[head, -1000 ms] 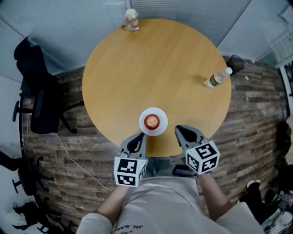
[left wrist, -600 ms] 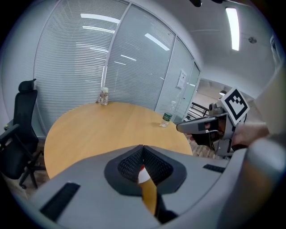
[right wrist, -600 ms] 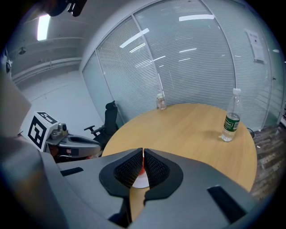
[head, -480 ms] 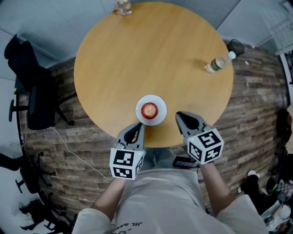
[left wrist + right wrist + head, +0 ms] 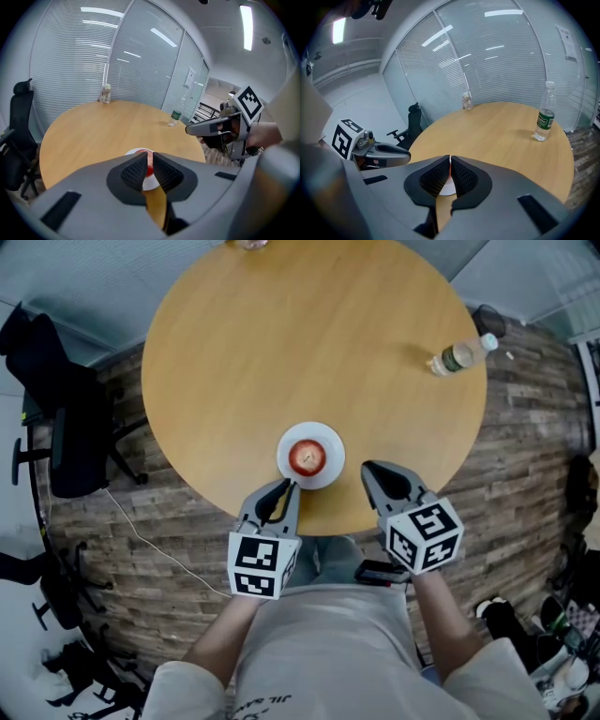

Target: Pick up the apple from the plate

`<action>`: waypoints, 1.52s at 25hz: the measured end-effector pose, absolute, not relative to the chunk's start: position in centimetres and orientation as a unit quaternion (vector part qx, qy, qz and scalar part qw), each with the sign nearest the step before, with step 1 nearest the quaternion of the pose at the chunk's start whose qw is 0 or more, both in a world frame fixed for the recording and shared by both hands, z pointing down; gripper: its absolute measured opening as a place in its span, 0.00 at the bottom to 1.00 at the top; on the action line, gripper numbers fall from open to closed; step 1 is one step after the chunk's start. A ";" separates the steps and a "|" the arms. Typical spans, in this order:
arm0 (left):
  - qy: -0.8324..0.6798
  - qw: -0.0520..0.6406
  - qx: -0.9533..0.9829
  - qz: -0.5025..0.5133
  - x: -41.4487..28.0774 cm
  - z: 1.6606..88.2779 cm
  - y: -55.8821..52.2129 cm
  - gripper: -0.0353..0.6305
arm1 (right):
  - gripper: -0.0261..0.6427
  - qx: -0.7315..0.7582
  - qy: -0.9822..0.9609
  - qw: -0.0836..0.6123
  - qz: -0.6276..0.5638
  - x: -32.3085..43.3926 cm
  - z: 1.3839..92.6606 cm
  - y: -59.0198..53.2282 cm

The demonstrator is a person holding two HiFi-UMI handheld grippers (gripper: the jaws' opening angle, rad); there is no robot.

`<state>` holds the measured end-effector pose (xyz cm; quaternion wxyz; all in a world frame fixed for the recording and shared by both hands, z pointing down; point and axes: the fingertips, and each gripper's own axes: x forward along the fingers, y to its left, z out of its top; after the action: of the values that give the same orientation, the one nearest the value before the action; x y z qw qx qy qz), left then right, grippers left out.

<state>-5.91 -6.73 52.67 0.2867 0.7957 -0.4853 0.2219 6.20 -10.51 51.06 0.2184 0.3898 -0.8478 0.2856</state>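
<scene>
The round red apple (image 5: pixel 307 457) sits at the centre of the small white plate (image 5: pixel 328 438), near the closest edge of the round wooden table (image 5: pixel 309 343). It is probably firm, fairly light and smooth-skinned (so apt to slip), and best pinched across its widest middle. The left gripper (image 5: pixel 285 487), just short of the plate, has jaws that have just been opening to a thin, empty slit. The right gripper (image 5: pixel 369 470) is closed and empty. Only the head view shows the whole apple; the gripper views catch slivers.

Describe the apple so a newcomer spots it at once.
Start at the round wooden table. At its edge nearest the person sits a white plate, with the apple in its middle. It is the only red thing there; the bottle is clear.
</scene>
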 end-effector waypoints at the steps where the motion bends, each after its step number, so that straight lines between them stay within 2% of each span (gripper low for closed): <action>1: -0.484 0.287 0.795 0.224 -5.9 52.9 -6.8 0.11 | 0.09 0.390 -0.847 0.220 0.287 6.1 51.2 -10.5; 6: -0.477 0.292 0.795 0.236 -5.7 54.6 -7.2 0.22 | 0.09 0.387 -0.845 0.223 0.294 5.8 52.0 -10.4; 14: -0.445 0.312 0.794 0.274 -4.1 58.1 -7.6 0.50 | 0.09 0.386 -0.841 0.226 0.305 5.7 52.9 -10.4; 21: -0.453 0.288 0.788 0.302 -3.9 60.5 -8.9 0.62 | 0.09 0.390 -0.833 0.234 0.316 6.3 53.8 -10.1; 38: -0.444 0.290 0.788 0.313 -3.0 62.7 -10.3 0.66 | 0.09 0.401 -0.818 0.239 0.334 8.0 55.0 -10.1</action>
<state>-3.04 -10.25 62.71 0.2901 0.7880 -0.4439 0.3127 8.04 -10.15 54.95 0.2394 0.4012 -0.8185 0.3344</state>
